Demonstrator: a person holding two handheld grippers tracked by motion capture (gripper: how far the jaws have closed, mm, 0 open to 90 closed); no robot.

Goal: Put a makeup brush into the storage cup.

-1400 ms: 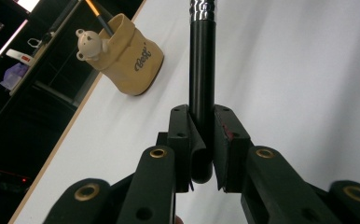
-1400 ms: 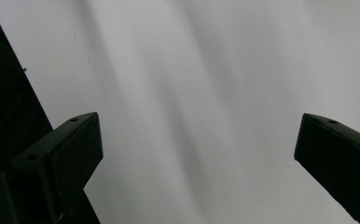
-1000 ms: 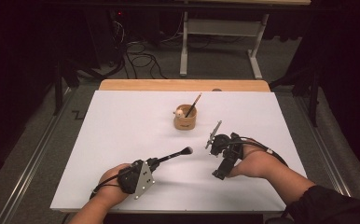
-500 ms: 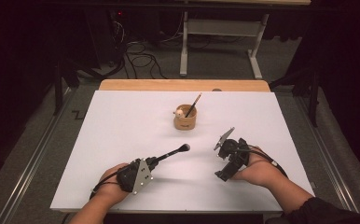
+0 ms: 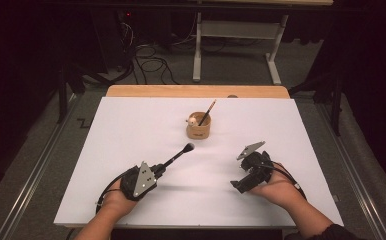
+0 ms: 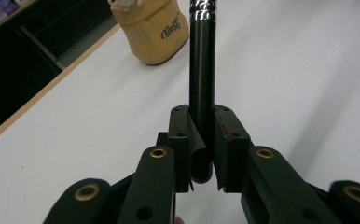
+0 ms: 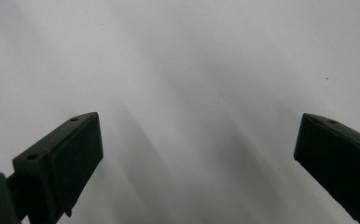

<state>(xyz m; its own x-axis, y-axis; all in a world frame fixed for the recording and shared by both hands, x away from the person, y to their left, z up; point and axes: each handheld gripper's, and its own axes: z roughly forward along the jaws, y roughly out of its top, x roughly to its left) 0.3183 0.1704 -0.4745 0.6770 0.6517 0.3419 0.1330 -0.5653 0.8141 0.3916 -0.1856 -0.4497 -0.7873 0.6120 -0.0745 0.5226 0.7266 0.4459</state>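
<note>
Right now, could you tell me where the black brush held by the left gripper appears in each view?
High view: black brush left of centre, head toward the wooden cup.
Left gripper view: handle upright at centre, clamped between the jaws.
Right gripper view: absent.
Shared landmark: wooden cup.

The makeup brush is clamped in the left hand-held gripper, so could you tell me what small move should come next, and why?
Probably carry the makeup brush toward the wooden cup. The left hand-held gripper is shut on its handle, the cup already holds a pencil, and the right hand-held gripper is open over bare table.

A lab: white test table, loose floor cables, dark surroundings.
</note>
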